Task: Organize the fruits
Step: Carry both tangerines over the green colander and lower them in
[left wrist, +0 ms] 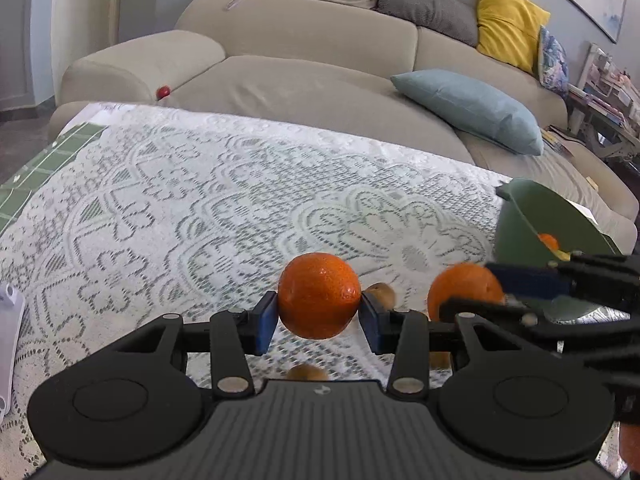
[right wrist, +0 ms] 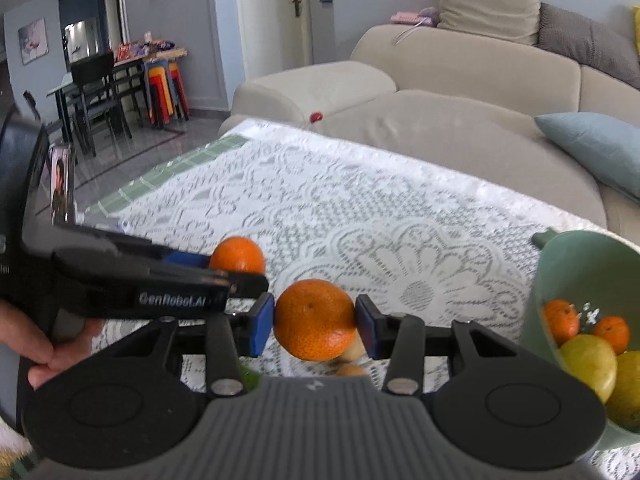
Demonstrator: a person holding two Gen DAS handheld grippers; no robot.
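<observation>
1. Centrally in the left wrist view, the left gripper (left wrist: 319, 320) has its blue-padded fingers (left wrist: 266, 318) clenched on a round orange mandarin (left wrist: 319, 295), held above the white lace-covered worktop (left wrist: 200, 208).
2. At the centre of the right wrist view, the right gripper (right wrist: 315, 326) likewise grasps a second orange mandarin (right wrist: 314, 319).
3. At the right edge, a pale green plastic bowl (right wrist: 568, 264) holds small oranges and yellow-green fruit (right wrist: 588, 364).

"GenRobot.AI" on the left tool (right wrist: 240, 276)

Two round orange mandarins (left wrist: 319, 295) (right wrist: 315, 320) held above lace, green bowl (right wrist: 576, 264) beside.
</observation>
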